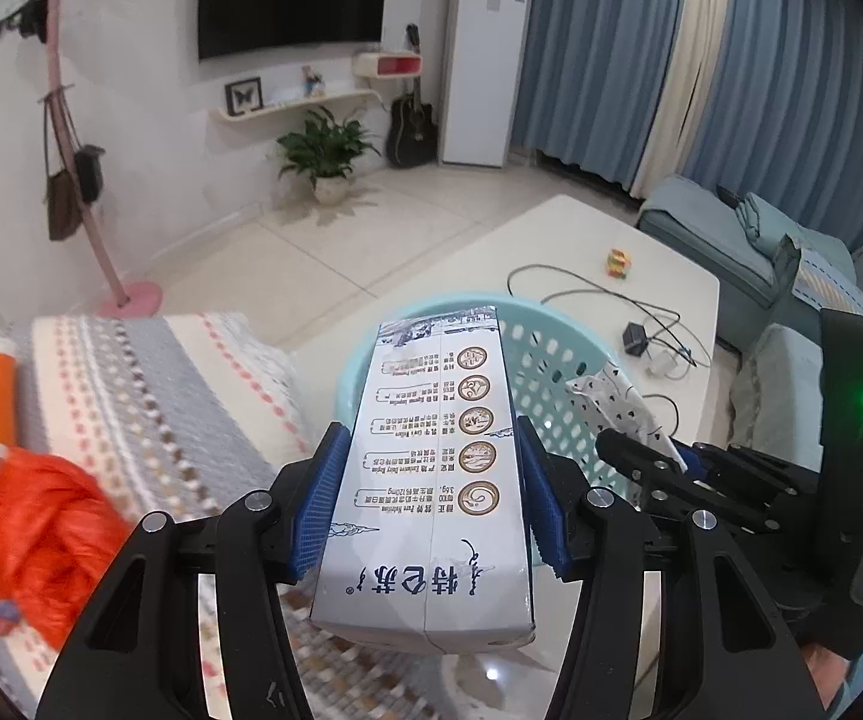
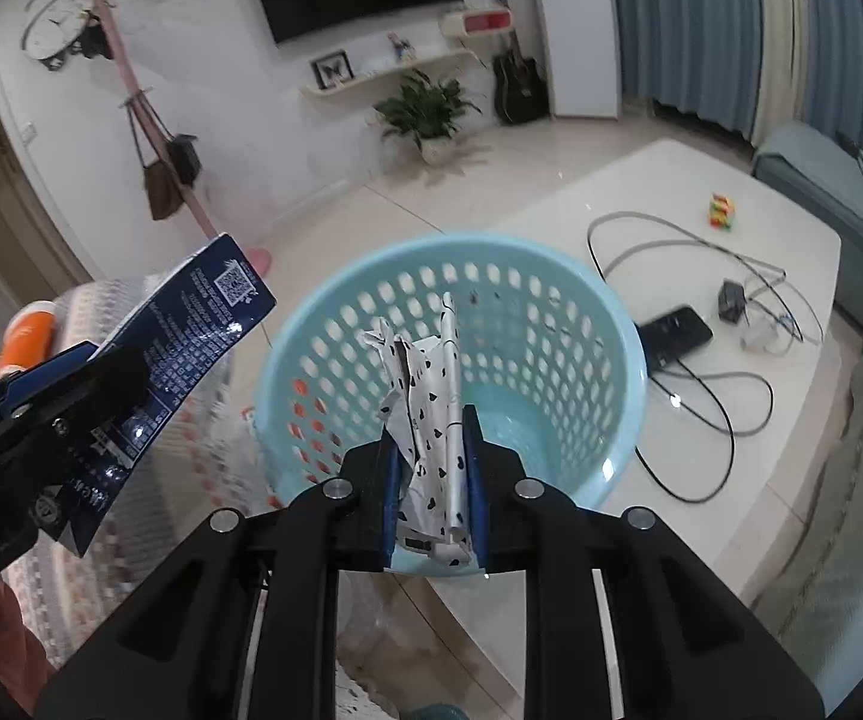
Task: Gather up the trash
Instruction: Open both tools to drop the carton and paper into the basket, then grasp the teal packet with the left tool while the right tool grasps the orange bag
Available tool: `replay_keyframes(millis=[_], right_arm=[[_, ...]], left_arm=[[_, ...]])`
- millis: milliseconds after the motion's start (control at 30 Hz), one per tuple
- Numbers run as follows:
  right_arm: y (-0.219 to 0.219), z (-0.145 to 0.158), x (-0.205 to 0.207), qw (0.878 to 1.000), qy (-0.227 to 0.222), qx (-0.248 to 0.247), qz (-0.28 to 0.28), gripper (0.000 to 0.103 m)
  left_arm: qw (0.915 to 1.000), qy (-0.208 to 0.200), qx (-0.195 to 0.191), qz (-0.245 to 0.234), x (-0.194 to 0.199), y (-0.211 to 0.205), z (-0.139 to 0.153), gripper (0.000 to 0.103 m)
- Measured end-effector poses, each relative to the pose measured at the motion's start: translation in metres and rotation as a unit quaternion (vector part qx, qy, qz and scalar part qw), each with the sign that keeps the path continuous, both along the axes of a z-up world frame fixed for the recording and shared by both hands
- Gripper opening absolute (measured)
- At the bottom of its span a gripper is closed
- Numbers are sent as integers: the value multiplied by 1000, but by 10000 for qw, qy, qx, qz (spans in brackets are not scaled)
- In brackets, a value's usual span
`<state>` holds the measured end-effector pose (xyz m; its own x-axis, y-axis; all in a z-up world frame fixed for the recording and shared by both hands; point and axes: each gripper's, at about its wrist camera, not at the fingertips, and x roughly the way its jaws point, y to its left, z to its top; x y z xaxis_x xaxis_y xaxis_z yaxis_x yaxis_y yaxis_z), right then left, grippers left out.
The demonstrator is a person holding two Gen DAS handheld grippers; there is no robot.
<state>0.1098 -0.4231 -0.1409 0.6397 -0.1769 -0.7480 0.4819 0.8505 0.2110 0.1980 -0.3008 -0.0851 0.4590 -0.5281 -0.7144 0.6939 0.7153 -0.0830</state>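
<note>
Pale-blue plastic, the perforated basket [image 2: 449,360] stands at the near edge of the white coffee table [image 2: 641,192], and both tools hang over it. The left gripper [image 1: 428,504] clamps a milk carton [image 1: 431,468] lengthwise, its far end over the basket's rim. The right gripper [image 2: 431,480] pinches a crumpled spotted wrapper [image 2: 431,414] above the basket's mouth. If released now, the long carton could strike the rim and tip out, or knock the light basket off the table edge. The wrapper might cling to the pads.
</note>
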Motion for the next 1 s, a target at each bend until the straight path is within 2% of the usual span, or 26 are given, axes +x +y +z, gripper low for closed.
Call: replay_keyframes(millis=[100,133,200,267,667,867,1000], right_arm=[[-5,-7,2,9999,139,34,-58,22],[-6,-9,2,9998,150,75,-57,25],[-10,-10,2,9997,163,123,-99,40],[-13,-8,-1,9997,120,120,-167,46],[-5,14,-18,9997,-167,111,-123,46],[20,38,-23,9991,-393,-56,130,46],[44,59,-27,9973,-629,-165,340,52]], left_arm=[[10000,58,58,-51,2,-8,-5,54],[9999,74,36,-66,2,-10,-6,60],[9999,84,-21,-60,2,-11,-5,66],[9999,29,-34,-92,0,-8,-3,67],[9995,-110,-260,156,-16,34,21,67],[9974,-265,-559,363,-31,68,43,67],[9947,-370,-743,602,-40,100,59,67]])
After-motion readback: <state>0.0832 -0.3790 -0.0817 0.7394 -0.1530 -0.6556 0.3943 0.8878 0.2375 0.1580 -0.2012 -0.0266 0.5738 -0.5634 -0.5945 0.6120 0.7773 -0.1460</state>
